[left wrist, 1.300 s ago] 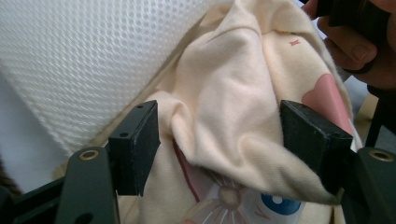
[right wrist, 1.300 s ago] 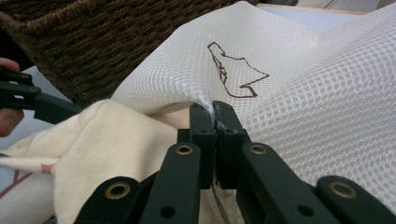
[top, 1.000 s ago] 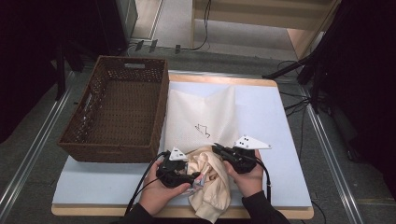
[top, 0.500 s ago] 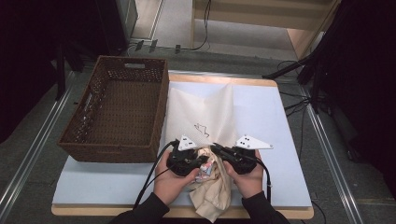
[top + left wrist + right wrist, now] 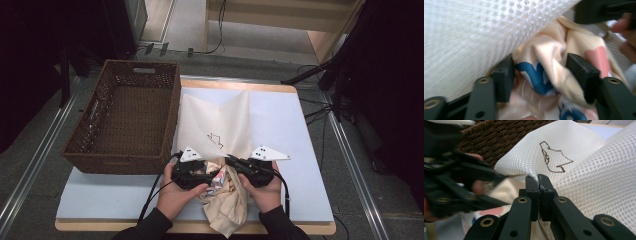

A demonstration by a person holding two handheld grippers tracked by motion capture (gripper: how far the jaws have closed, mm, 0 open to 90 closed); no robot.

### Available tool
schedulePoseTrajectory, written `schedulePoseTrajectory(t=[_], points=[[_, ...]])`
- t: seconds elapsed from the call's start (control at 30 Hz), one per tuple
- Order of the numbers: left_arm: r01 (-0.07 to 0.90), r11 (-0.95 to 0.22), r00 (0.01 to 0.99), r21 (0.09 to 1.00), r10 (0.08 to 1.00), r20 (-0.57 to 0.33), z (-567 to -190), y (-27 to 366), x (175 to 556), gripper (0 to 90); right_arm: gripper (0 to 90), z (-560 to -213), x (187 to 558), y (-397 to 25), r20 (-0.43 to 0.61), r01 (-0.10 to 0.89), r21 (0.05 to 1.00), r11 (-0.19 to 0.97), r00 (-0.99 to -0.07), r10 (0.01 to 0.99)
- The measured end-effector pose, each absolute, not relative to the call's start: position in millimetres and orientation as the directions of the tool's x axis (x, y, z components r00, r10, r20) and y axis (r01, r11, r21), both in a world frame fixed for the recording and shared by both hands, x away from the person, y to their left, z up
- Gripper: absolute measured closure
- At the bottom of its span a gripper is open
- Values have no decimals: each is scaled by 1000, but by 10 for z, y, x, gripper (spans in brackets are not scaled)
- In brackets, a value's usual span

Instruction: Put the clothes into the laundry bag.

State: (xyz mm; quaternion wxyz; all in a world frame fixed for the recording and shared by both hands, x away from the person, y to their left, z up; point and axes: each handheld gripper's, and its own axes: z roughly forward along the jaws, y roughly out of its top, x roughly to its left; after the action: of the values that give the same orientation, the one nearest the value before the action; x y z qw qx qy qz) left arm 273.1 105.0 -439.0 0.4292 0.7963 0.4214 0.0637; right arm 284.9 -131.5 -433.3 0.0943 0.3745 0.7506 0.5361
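Observation:
A white mesh bag (image 5: 215, 120) with a brown line drawing lies flat on the table, its mouth toward the person. A cream garment (image 5: 227, 205) with pink and blue print is bunched at that mouth and hangs toward the front edge. My left gripper (image 5: 214, 175) meets it from the left. In the left gripper view, a thick fold of the garment (image 5: 549, 50) fills the gap in the left gripper (image 5: 542, 72), under the mesh (image 5: 474, 37). My right gripper (image 5: 232, 162) is shut on the bag's edge (image 5: 534, 173), its jaws pressed together on the mesh.
A brown wicker basket (image 5: 127, 120) stands on the left of the table, touching the bag's left side. A pale blue mat (image 5: 295, 150) covers the tabletop. Cables and dark stands are on the floor to the right.
My left gripper has moved away from the person toward the bag's mouth, taking the bunched garment with it. The right gripper has kept its place on the bag's edge.

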Motion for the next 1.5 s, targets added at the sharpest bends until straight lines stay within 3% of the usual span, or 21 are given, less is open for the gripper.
schedulePoseTrajectory(t=[0.23,0.43,0.73,0.97,1.03,1.13,1.27,1.43,1.5], points=[[593,-274,644,757,726,-242,-4244,1282,2551,271,886,-4352,2864,-1313,261,469,871,144,-692,673],[686,-343,615,642,744,-259,-4470,1271,2505,277,886,-4353,2867,-1319,264,469,872,142,-694,670],[668,-397,636,629,744,-205,-4414,1095,2645,761,886,-4342,2852,-1275,276,471,871,139,-704,655],[647,-313,589,695,785,-195,-4318,995,2865,834,886,-4290,2837,-1287,309,479,871,110,-708,635],[635,-309,568,708,808,-157,-4391,960,2932,835,886,-4288,2843,-1306,314,481,871,103,-705,636],[654,-307,569,691,802,-181,-4509,960,2987,813,885,-4293,2847,-1327,305,482,869,114,-702,644],[625,-351,608,698,779,-153,-4418,1018,2897,679,885,-4321,2857,-1340,301,483,867,119,-699,648],[606,-351,660,713,722,-205,-4300,1130,2712,474,885,-4333,2879,-1357,303,487,866,112,-691,656],[602,-342,668,721,710,-222,-4264,1177,2634,437,884,-4330,2875,-1355,298,485,867,114,-689,660]])
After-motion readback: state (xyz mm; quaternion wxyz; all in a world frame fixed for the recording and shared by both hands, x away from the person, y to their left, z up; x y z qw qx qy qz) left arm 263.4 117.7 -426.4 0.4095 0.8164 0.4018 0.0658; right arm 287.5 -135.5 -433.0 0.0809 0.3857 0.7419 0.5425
